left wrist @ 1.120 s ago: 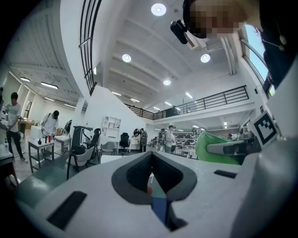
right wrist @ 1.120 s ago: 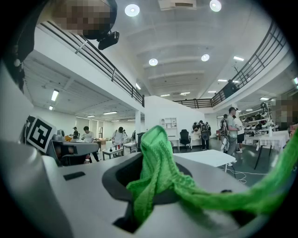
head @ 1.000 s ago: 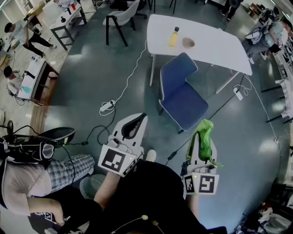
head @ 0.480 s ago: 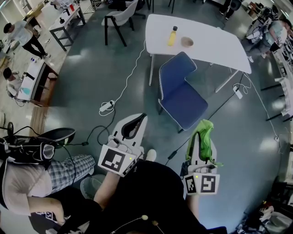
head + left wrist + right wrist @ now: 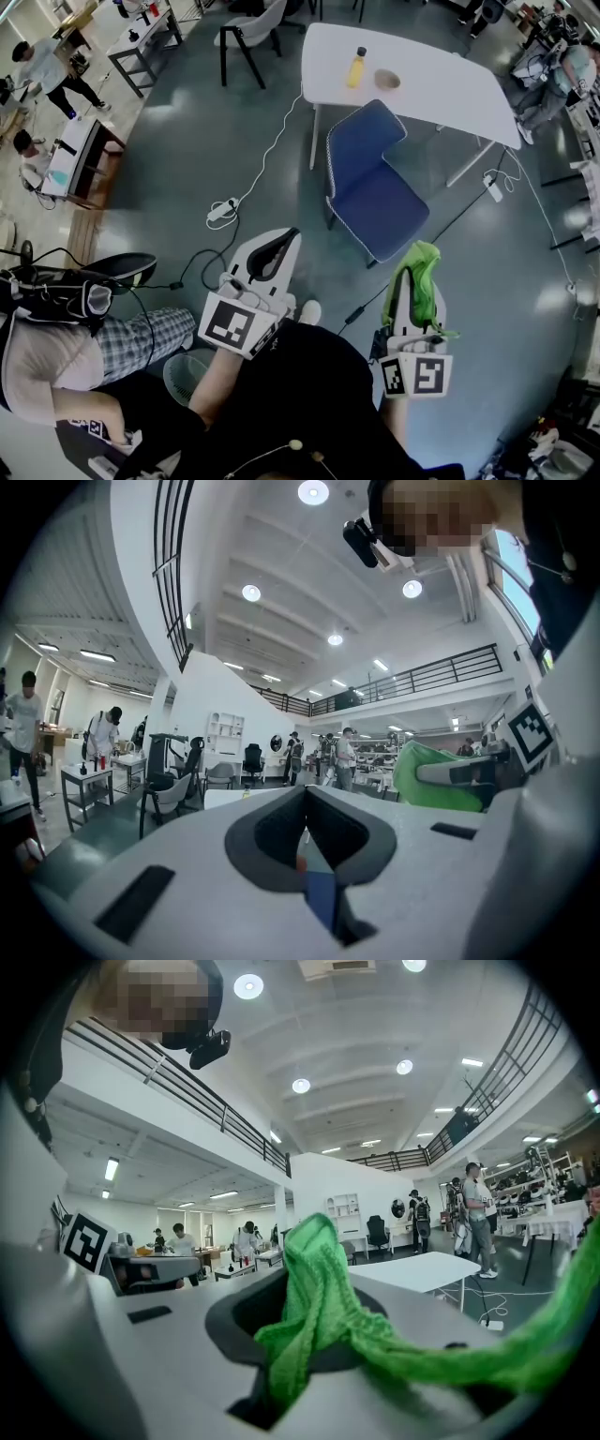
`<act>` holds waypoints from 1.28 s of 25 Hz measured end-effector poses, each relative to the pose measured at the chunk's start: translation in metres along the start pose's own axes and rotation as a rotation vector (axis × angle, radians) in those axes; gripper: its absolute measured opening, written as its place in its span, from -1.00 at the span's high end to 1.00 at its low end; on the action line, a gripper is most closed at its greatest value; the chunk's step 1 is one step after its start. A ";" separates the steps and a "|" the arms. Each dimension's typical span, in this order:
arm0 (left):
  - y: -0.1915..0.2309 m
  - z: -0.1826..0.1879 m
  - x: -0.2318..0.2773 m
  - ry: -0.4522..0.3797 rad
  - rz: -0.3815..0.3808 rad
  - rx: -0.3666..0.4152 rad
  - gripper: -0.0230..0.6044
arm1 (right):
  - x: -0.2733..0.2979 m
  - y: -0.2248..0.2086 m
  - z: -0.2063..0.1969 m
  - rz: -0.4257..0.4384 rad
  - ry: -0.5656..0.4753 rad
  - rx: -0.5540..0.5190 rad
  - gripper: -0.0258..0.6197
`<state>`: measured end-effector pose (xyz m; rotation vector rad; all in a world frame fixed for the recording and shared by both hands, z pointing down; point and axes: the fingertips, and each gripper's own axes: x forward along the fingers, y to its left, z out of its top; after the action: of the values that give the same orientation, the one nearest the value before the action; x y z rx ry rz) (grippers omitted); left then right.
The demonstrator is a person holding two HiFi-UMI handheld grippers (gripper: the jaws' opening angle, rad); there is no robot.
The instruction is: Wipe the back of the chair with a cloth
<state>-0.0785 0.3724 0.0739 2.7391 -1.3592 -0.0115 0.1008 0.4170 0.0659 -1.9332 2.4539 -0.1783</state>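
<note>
- Left gripper (image 5: pixel 284 238) has its jaws closed with nothing between them; through the slit behind the tips the left gripper view shows only a strip of blue.
- Right gripper (image 5: pixel 410 283) is clamped on the green cloth (image 5: pixel 424 268). The cloth bunches up out of the jaw hollow and trails off over one side, so in the head view it hides the jaw tips.
- Neither gripper touches the blue chair (image 5: pixel 372 190), which stands on the floor at 12 o'clock from me, well apart from the cloth. Its back (image 5: pixel 361 141) is turned toward the white table (image 5: pixel 441 89).
- On that table, at 12 o'clock from the chair, stands a yellow bottle (image 5: pixel 355 67) with a dark cap, upright. A small bowl (image 5: pixel 386 81) sits just beside it at its 3 o'clock, and I cannot make out what is in the bowl.
- A white power strip (image 5: pixel 221 213) lies on the floor at 11 o'clock from the left gripper, its cable (image 5: pixel 272 141) running up toward the table.
- Most of the chair's legs are hidden under the seat.
- My own torso blocks the floor at 6 o'clock.
</note>
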 end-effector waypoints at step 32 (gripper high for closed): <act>0.078 -0.005 0.080 0.022 0.036 -0.025 0.92 | 0.095 -0.035 -0.009 -0.045 0.063 -0.005 0.78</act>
<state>-0.0914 0.2620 0.0877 2.6855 -1.3925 0.0042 0.1118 0.3172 0.0840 -2.0168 2.4524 -0.2370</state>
